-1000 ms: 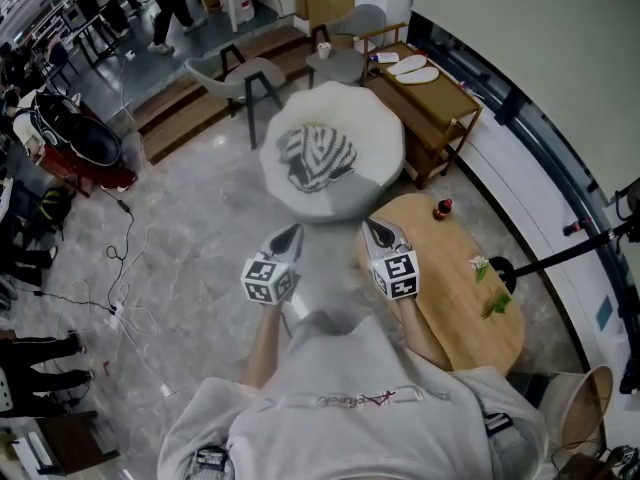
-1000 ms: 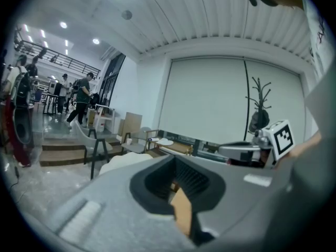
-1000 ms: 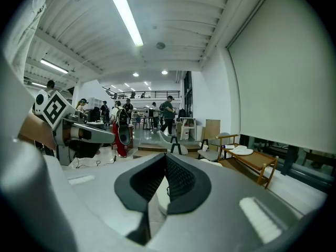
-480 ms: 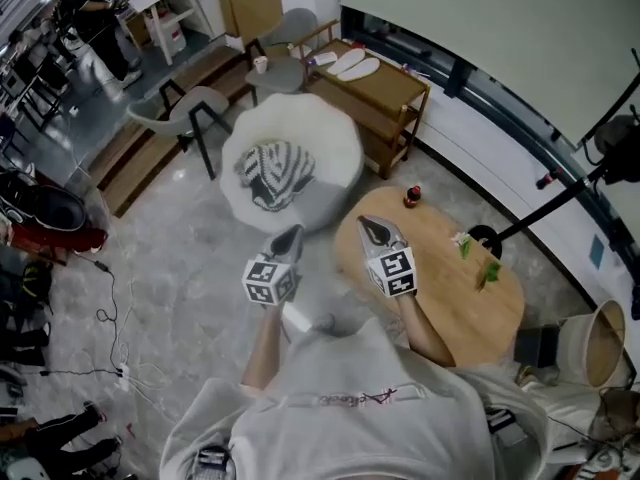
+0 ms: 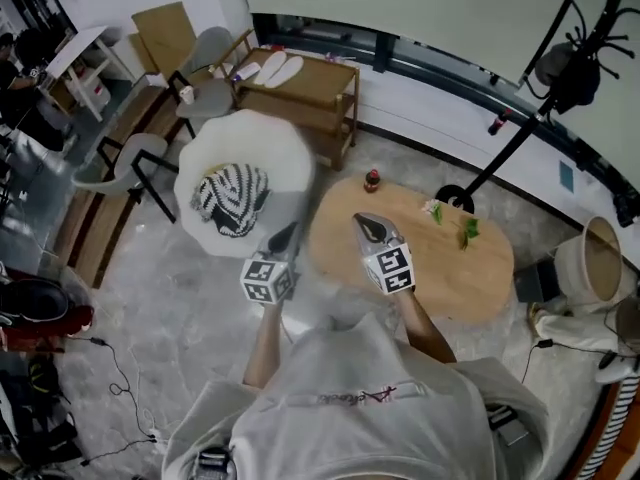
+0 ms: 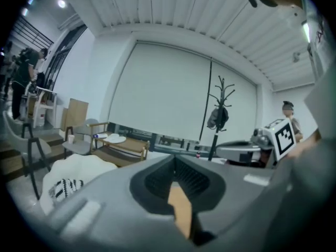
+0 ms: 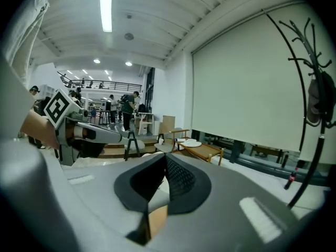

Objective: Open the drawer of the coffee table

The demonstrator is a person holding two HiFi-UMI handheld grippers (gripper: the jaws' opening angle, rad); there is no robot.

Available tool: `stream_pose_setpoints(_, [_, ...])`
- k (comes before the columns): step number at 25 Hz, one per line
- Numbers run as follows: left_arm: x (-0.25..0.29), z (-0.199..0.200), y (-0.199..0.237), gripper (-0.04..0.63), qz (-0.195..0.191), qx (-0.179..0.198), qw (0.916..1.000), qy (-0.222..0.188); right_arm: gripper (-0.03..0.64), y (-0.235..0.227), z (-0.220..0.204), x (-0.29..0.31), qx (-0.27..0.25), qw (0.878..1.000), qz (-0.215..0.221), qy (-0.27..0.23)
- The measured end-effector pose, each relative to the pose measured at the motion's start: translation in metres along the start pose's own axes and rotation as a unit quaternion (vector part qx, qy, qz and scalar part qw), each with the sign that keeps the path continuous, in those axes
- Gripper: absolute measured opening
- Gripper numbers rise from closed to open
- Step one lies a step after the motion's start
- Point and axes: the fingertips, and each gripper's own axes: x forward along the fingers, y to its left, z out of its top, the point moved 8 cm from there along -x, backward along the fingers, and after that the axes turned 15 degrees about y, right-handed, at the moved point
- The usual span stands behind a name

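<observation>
The left gripper (image 5: pixel 291 232) and the right gripper (image 5: pixel 363 221) were both closed tight and held nothing. The oval wooden bench (image 5: pixel 450 273) spread from beneath the right gripper toward 3 o'clock, and the left gripper hung just off its 9 o'clock end. Its drawer could not be made out from above.

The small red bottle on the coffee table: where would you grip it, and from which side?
Grip the red bottle around its body, probably coming in level from the person's side across the coffee table. It looks upright and narrow, stands near the table's far rim, and has bare tabletop around it, so a sideways pinch should fit.
</observation>
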Motion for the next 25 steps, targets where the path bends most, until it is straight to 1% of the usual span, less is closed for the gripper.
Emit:
stream_pose_setpoints(3, [0.019,0.011,-0.01,0.0,-0.04,0.017,0.999,0.008,0.005,-0.011,-0.007,-0.015,0.026,0.999,-0.04,0.003])
stream_pose_setpoints(7, [0.041,0.021,-0.017,0.001,-0.088,0.047,0.9949,0.019,0.005,-0.023,-0.017,-0.036,0.059,0.994,-0.095,0.007])
stream_pose_setpoints(11, [0.059,0.03,-0.029,0.0,-0.129,0.07,0.9888,0.028,0.005,-0.033,-0.035,-0.06,0.094,0.984,-0.15,0.014])
stream_pose_setpoints(15, [0.07,0.032,-0.041,0.0,-0.164,0.086,0.9819,0.04,0.005,-0.034,-0.051,-0.086,0.124,0.973,-0.195,0.025])
stream_pose_setpoints(19, [0.08,0.026,-0.055,0.0,-0.196,0.098,0.9742,0.055,0.005,-0.028,-0.067,-0.106,0.149,0.961,-0.229,0.034])
stream_pose_setpoints(25, [0.089,0.01,-0.07,0.0,-0.228,0.112,0.9643,0.076,0.005,-0.012,-0.096,-0.132,0.181,0.946,-0.263,0.052])
